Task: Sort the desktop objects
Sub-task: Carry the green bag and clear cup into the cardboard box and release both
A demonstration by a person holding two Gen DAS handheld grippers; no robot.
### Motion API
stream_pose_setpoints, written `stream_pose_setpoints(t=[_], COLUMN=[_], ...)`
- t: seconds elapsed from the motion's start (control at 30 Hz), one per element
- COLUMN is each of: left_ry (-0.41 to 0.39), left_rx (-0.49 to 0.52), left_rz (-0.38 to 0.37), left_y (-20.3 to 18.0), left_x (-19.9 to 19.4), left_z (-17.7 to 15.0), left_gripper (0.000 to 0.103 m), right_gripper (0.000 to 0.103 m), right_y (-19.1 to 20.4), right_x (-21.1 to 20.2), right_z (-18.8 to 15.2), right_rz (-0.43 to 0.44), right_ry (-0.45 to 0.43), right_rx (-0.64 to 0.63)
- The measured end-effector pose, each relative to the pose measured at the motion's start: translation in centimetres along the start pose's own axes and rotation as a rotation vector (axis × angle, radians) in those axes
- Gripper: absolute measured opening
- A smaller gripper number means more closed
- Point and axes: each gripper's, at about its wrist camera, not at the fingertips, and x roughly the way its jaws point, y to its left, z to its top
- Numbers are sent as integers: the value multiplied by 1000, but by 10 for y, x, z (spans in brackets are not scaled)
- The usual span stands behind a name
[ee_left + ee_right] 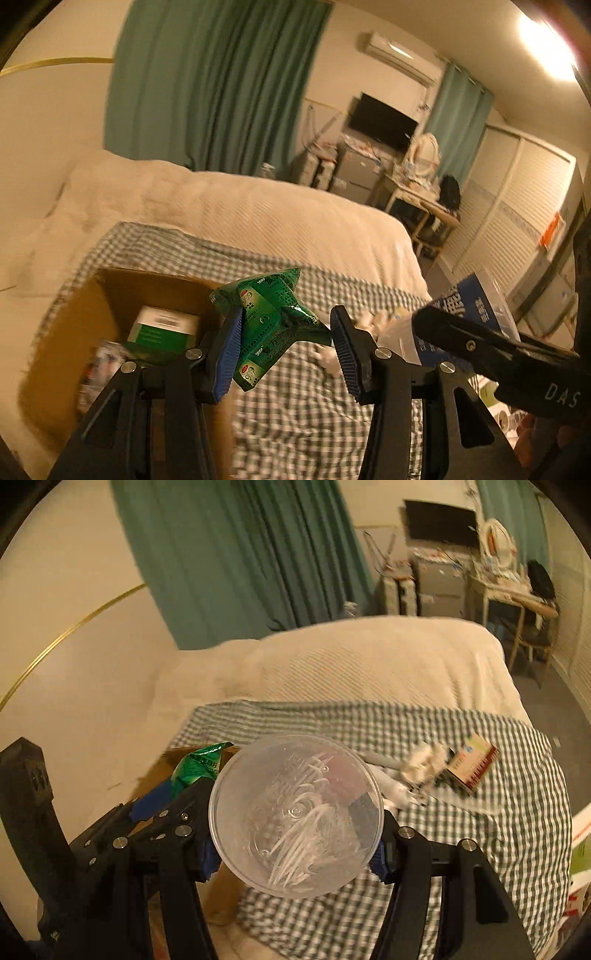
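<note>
Left gripper [286, 350] clamped on green packet [269, 325]; right gripper [295, 849] grasping clear tub [295, 816], at three o'clock of the packet.

Green sachet [271, 325] – clear tub [295, 816] – gingham cloth [480, 746].

Both wrist cams angled down, close over checked cloth [295, 406]; shared: bed, curtain [240, 554] at 12 o'clock.

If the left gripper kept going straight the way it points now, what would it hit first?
Probably the checked cloth on the bed, just right of the cardboard box. The left gripper already holds a green packet, which would touch first. Depth is unclear in this blurred fisheye view.
</note>
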Motion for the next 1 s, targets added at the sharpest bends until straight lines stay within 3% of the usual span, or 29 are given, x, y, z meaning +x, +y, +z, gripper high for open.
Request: stream_pose_setpoints(t=[0.17,0.3,0.53,0.73,1.0], left_ry=[-3,44,128,186,205], left_rx=[-62,-77,-152,-135,-26], left_rz=[40,106,107,91,124], left_y=[52,92,147,162,157], left_x=[-19,-17,1,14,16], left_z=[2,-9,-38,-56,-67], left_gripper=[49,49,49,49,50], right_gripper=[60,60,60,60,61], right_y=[59,95,140,158,156], right_x=[7,29,79,122,145], right_z=[4,1,-14,-28,-34], right_rz=[57,97,127,111,87], right_ry=[0,24,92,149,184], right_rx=[-62,-87,-123,-145,-124])
